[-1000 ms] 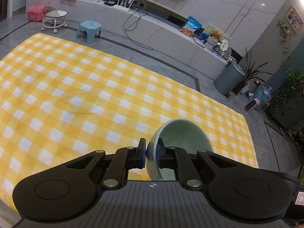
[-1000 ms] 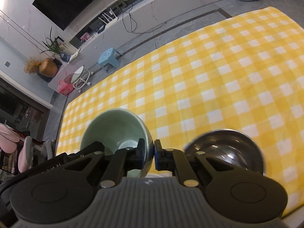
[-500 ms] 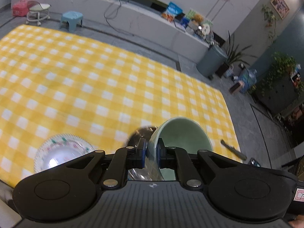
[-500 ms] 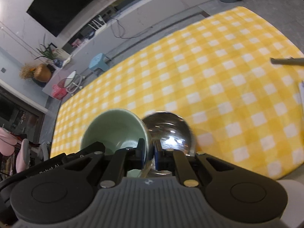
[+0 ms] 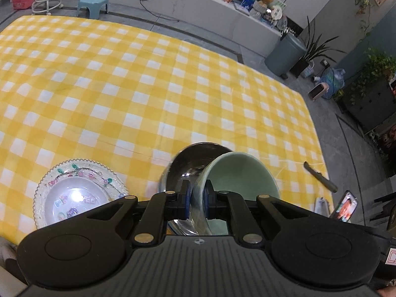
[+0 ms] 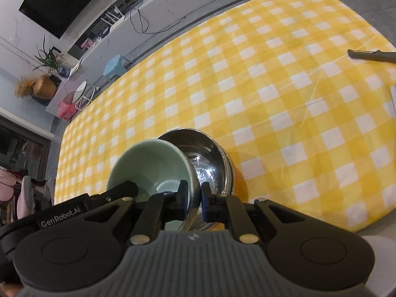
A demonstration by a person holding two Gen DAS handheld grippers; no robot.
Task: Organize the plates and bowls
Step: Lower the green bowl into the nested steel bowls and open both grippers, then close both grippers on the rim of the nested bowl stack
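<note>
A glazed, glossy ceramic look is shown by the pale green bowl [image 5: 241, 175], and polished mirror-like metal by the steel bowl [image 6: 210, 163] beside it. The surface is covered by a matt yellow-and-white checked cloth [image 5: 148, 86], soft and faintly creased; the scalloped plate [image 5: 79, 193] looks like shiny clear glass or plastic with printed decoration. Matt black plastic with a ribbed grey body is seen on the right hand-held gripper [image 6: 195, 201].

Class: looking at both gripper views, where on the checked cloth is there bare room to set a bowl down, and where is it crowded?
Bare: the checked cloth beyond the steel bowl. Crowded: the near edge, with the patterned plate, steel bowl and green bowl.
</note>
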